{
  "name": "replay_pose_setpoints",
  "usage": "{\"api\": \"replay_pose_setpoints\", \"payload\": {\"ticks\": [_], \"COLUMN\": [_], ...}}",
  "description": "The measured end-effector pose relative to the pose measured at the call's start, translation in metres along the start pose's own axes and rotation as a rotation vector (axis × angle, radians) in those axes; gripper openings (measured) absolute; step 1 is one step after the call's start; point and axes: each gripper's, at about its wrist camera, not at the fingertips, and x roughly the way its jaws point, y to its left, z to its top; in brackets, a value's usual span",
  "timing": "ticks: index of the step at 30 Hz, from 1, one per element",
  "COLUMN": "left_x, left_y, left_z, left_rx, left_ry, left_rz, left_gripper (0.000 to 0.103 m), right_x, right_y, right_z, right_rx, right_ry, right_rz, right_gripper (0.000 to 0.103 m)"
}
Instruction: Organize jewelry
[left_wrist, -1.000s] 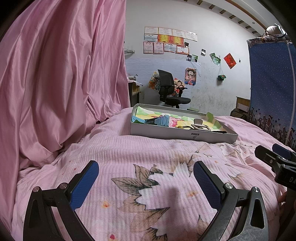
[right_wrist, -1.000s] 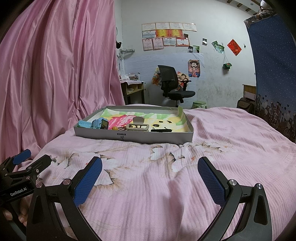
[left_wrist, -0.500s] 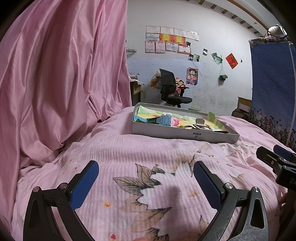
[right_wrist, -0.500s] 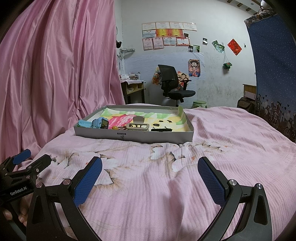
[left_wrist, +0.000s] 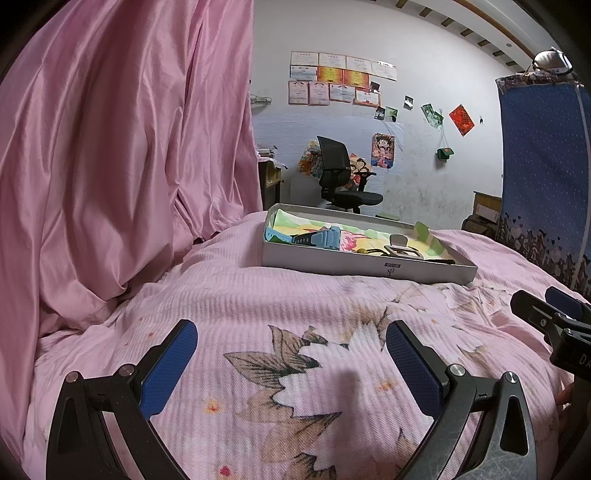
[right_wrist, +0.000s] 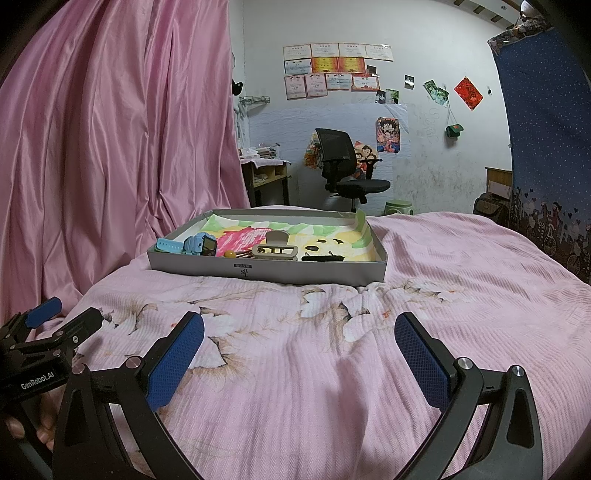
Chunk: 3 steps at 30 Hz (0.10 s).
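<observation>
A shallow grey box (left_wrist: 365, 267) (right_wrist: 266, 271) lined with colourful paper sits on the pink bed ahead of both grippers. In it lie a light blue watch (left_wrist: 314, 236) (right_wrist: 194, 245), a beige hair claw clip (left_wrist: 400, 249) (right_wrist: 277, 247), a small yellow bead (right_wrist: 230, 254) and a black hair clip (right_wrist: 321, 257). My left gripper (left_wrist: 291, 343) is open and empty, low over the bedspread, well short of the box. My right gripper (right_wrist: 299, 339) is open and empty too, to its right. Each gripper shows at the other view's edge.
Pink satin curtain (left_wrist: 110, 166) hangs close on the left. A blue patterned curtain (right_wrist: 546, 147) hangs on the right. Beyond the bed stand a black office chair (right_wrist: 343, 173), a desk (right_wrist: 266, 173) and a wall with posters.
The left gripper has tilted slightly, so the box sits a little lower and more to the right in its view. The right view is unchanged.
</observation>
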Motion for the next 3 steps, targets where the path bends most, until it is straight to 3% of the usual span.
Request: {"api": "replay_pose_setpoints", "payload": {"ticks": [3], "left_x": [0.0000], "left_y": [-0.0001], "left_z": [0.0004], "left_rx": [-0.001], "left_ry": [0.000], "left_rz": [0.000], "left_gripper": [0.103], "right_x": [0.0001], "right_y": [-0.0001], "right_z": [0.0001], "right_rx": [0.000], "right_ry": [0.001], "right_rz": [0.001], "right_gripper": [0.102]}}
